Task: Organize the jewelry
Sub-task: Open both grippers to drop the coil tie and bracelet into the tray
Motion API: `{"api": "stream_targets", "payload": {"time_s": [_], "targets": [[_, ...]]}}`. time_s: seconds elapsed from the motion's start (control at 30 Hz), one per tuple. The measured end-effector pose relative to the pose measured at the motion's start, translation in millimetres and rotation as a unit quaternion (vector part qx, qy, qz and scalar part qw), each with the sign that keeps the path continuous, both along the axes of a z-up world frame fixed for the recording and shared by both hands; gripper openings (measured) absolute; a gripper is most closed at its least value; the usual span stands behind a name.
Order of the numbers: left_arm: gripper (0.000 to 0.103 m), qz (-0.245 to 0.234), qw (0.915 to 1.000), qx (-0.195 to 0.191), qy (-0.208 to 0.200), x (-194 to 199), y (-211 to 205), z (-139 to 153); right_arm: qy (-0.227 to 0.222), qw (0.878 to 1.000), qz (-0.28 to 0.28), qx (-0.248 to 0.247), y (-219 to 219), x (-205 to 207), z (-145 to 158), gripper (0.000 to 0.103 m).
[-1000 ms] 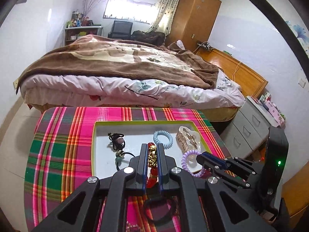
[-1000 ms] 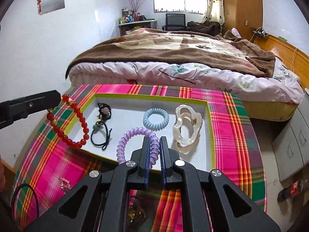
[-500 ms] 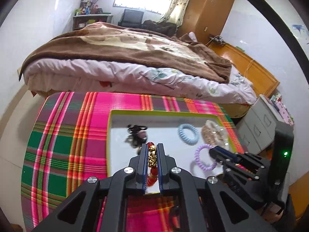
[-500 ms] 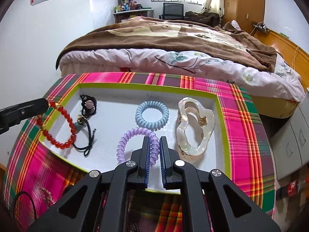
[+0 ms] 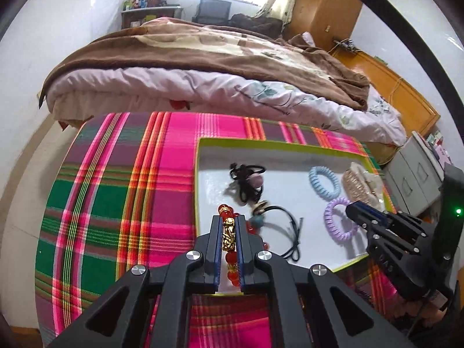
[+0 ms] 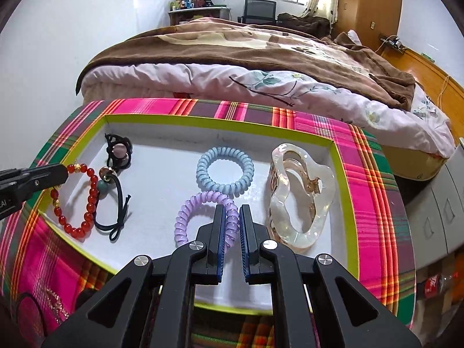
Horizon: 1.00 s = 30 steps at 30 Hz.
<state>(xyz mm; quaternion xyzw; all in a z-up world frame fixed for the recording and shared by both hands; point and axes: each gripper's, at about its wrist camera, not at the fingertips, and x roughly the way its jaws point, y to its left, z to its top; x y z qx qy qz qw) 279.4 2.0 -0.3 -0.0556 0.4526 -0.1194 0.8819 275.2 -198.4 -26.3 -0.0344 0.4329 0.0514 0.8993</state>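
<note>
My left gripper [image 5: 228,220] is shut on a red bead bracelet [image 5: 229,233] with gold charms. It holds the bracelet over the left front corner of the white tray [image 5: 200,174] with a green rim. In the right wrist view the bracelet [image 6: 90,200] hangs down onto the tray floor [image 6: 162,174]. My right gripper [image 6: 230,211] has its jaws slightly parted around a purple spiral hair tie [image 6: 200,211] that lies in the tray. The left gripper [image 6: 34,178] shows at the left edge of that view.
In the tray lie a blue spiral hair tie [image 6: 224,171], a clear hair claw [image 6: 298,194], black hair ties with beads [image 6: 116,156] and a black elastic [image 6: 119,208]. The tray sits on a plaid tablecloth [image 5: 116,188]. A bed [image 5: 203,66] stands behind. A chain [image 6: 56,304] lies on the cloth at front left.
My left gripper has moved left and lowered the red bracelet into the tray's left corner. My right gripper has lowered the purple hair tie onto the tray and its jaws have parted slightly.
</note>
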Motion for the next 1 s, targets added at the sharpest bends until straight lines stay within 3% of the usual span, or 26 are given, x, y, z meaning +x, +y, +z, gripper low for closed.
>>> {"api": "stream_targets", "payload": {"time_s": [0.63, 0.7, 0.77, 1.0], "targets": [[0.011, 0.001, 0.9999, 0.016, 0.006, 3, -8, -8, 0.006, 1.000, -0.003, -0.009, 2, 7, -6, 0.010], [0.014, 0.001, 0.9999, 0.015, 0.007, 3, -8, -7, 0.007, 1.000, -0.004, -0.008, 2, 7, -6, 0.010], [0.030, 0.001, 0.9999, 0.014, 0.004, 2, -8, -7, 0.007, 1.000, -0.006, -0.008, 2, 7, -5, 0.011], [0.039, -0.002, 0.9999, 0.015, 0.003, -5, -12, -3, -0.007, 1.000, -0.007, 0.001, -3, -1, 3, 0.015]]}}
